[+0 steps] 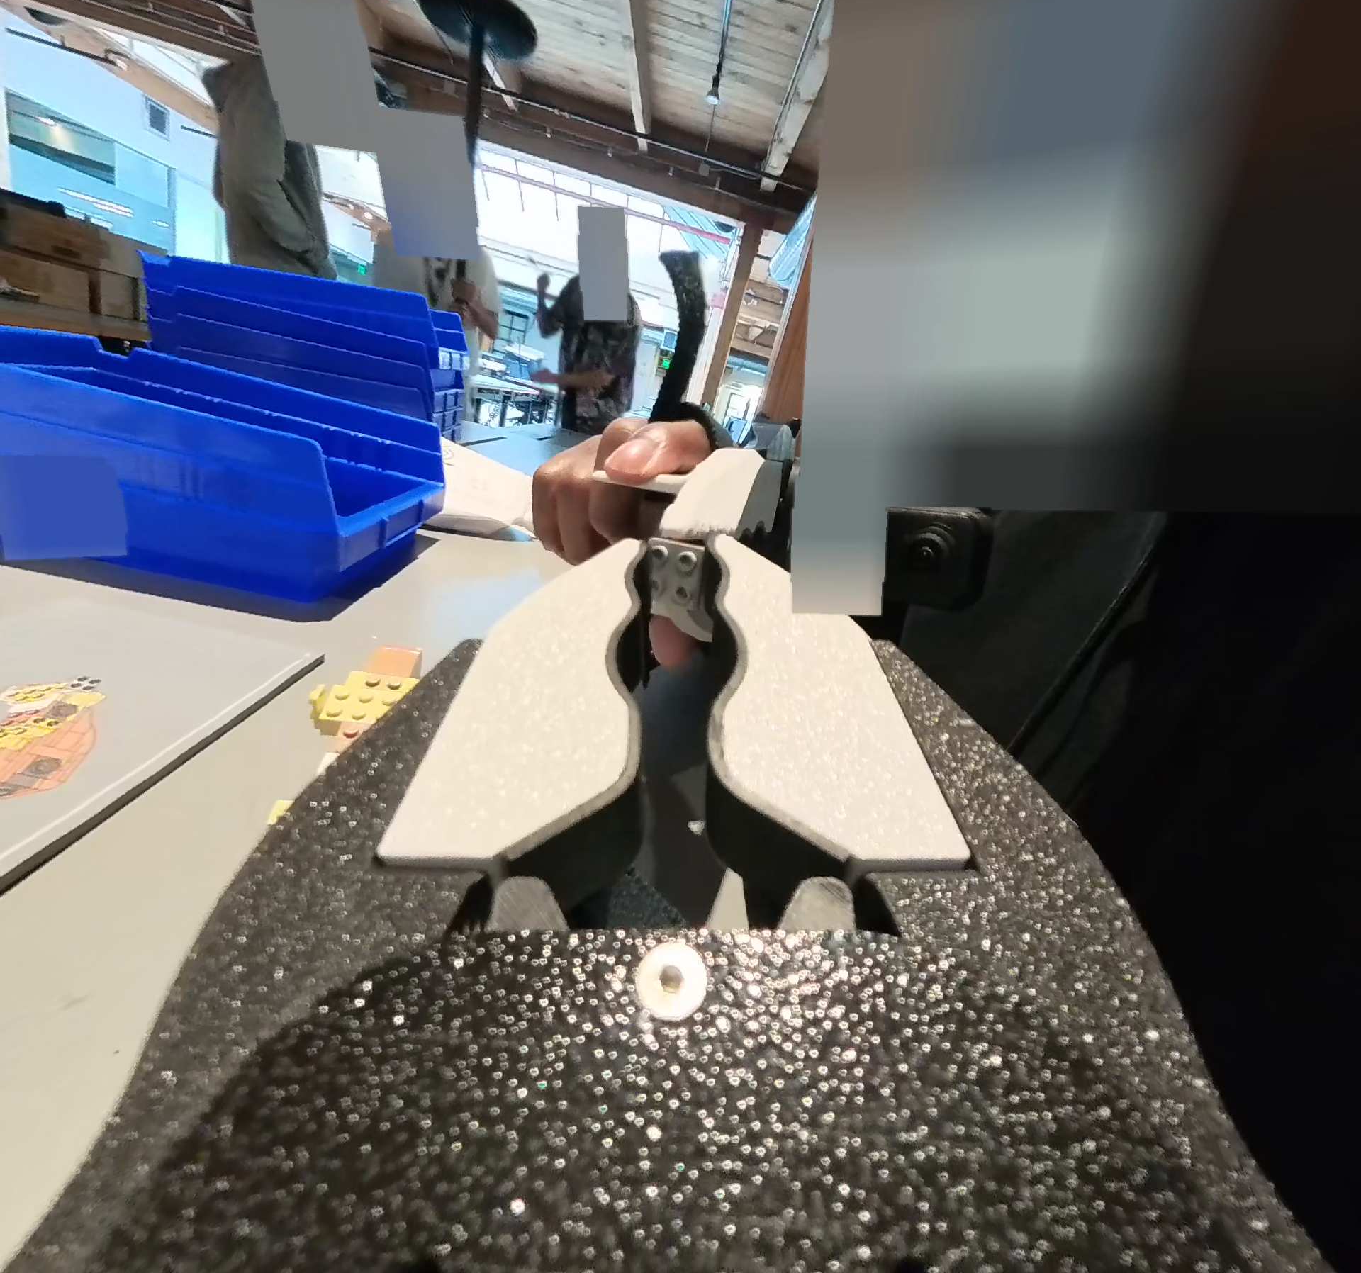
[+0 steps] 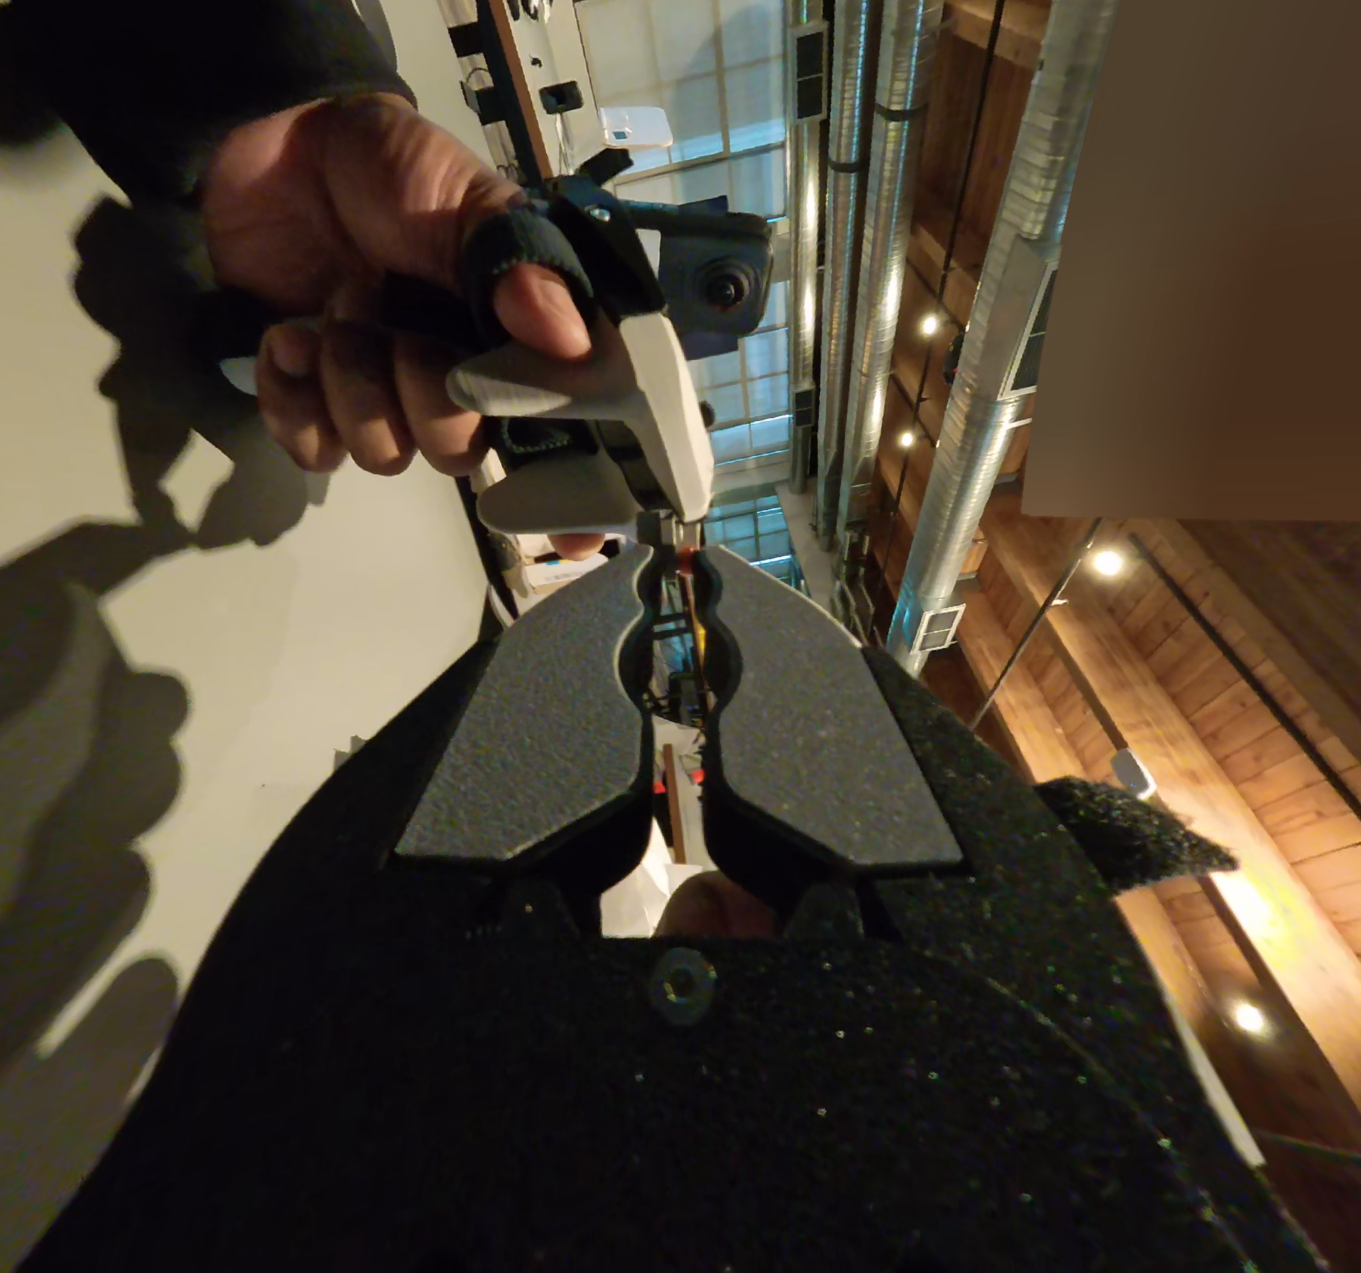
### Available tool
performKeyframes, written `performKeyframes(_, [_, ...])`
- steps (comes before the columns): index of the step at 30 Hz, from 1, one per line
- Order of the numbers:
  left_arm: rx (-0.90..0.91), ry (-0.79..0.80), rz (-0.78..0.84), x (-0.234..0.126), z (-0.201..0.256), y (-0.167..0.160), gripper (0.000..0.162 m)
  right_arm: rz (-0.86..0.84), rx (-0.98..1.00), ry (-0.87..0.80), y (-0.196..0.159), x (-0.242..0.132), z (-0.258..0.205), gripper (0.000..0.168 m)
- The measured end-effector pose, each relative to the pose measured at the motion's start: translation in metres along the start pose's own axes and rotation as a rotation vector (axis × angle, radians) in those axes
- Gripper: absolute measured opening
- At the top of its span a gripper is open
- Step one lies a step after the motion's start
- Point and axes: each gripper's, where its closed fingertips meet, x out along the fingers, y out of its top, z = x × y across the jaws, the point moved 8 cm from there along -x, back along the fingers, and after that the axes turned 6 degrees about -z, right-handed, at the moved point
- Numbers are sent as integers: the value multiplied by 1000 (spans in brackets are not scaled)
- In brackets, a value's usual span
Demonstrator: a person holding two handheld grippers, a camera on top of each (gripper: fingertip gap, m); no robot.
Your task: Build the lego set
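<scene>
Left wrist view first: the left gripper (image 1: 674, 586) is pinching a small grey studded plate (image 1: 676, 584) at its fingertips, raised above the grey table (image 1: 132, 980); the right gripper (image 1: 703, 501) is meeting that plate from beyond, while yellow bricks (image 1: 361, 698) are lying on the table, below and left of the plate. Right wrist view next: the right gripper (image 2: 679, 564) is pinching a thin dark piece (image 2: 688, 575) against the plate (image 2: 658, 527). Judged from here, misaligned studs or uneven squeezing could be twisting either piece loose, dropping it toward the table.

No legible txt – labels blurred, unreadable.
</scene>
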Motion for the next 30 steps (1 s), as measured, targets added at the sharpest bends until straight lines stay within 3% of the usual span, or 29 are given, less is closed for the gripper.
performKeyframes(30, [-19,-34,-32,3,1,-3,12,1,22,133,2,-3,7,6])
